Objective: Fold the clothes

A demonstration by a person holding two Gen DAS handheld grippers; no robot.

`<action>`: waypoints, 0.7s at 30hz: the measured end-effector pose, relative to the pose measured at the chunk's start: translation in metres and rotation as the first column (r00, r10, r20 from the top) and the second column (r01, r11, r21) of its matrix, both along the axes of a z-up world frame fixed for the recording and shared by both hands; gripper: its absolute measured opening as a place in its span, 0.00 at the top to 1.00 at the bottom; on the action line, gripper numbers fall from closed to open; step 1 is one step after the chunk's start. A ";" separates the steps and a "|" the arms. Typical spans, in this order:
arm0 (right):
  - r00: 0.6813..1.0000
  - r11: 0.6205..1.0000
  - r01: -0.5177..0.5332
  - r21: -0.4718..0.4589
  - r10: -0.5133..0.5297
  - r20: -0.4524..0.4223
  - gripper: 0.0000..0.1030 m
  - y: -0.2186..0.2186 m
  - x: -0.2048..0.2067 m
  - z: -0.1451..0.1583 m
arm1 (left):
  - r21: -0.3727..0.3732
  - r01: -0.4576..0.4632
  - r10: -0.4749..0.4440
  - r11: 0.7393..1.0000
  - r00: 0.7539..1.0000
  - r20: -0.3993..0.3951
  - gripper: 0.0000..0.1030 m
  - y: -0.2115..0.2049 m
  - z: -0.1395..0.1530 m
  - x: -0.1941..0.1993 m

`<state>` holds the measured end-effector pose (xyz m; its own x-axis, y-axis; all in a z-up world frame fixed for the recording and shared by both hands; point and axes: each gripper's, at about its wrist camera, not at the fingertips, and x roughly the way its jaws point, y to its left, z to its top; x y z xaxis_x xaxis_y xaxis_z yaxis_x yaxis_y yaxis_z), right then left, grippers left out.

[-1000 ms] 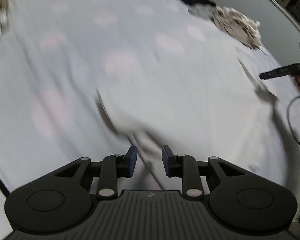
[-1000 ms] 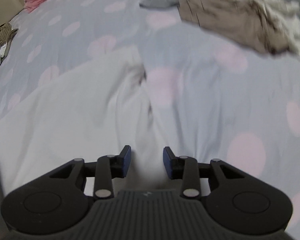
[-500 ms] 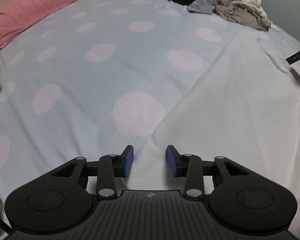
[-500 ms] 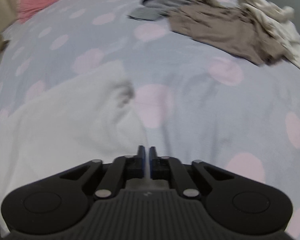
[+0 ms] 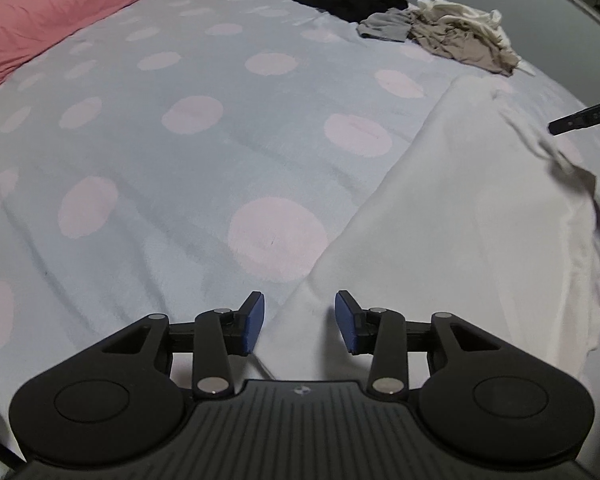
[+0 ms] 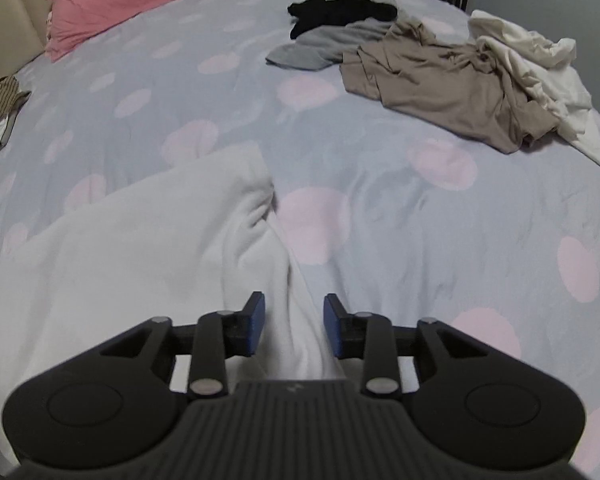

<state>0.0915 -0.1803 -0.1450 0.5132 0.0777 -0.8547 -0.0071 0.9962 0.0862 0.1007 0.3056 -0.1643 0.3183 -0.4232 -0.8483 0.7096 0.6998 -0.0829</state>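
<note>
White garment (image 5: 460, 208) lies flat on the bedspread (image 5: 180, 140). Left gripper (image 5: 299, 318) jaws apart, just widened, above its corner. Right gripper (image 6: 294, 322) jaws apart, just reopened, straddling its fold, unclamped.

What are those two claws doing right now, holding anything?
Left gripper: open over the white garment's edge, holding nothing.
Right gripper: open, jaws have just been opening; a fold of the white garment lies between them, not pinched.

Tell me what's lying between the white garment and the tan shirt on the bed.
Only bare dotted bedsheet separates the white garment from the tan shirt, seen in the right wrist view.
</note>
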 end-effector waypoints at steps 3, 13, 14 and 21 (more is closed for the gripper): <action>1.000 0.999 0.015 0.034 -0.016 0.025 0.57 -0.005 0.008 0.002 | -0.011 0.022 -0.022 1.000 1.000 0.005 0.64 -0.004 0.004 0.006; 0.939 0.926 0.336 0.171 -0.315 -0.142 0.45 -0.035 -0.014 0.009 | -0.177 0.162 -0.171 0.971 0.984 -0.040 0.60 -0.083 0.034 0.056; 0.917 0.902 0.390 0.185 -0.364 -0.162 0.44 -0.038 -0.022 0.008 | -0.200 0.178 -0.192 0.964 0.980 -0.053 0.57 -0.098 0.034 0.064; 0.749 0.717 0.661 0.220 -0.611 -0.256 0.26 -0.059 -0.082 -0.001 | -0.204 0.362 -0.393 0.910 0.909 -0.138 0.52 -0.209 0.013 0.100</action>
<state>0.0098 -0.2388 -0.1458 0.3934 0.0277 -0.9189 0.6576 0.6901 0.3023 0.2004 0.0965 -0.1518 -0.0384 -0.6247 -0.7799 0.8814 0.3464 -0.3210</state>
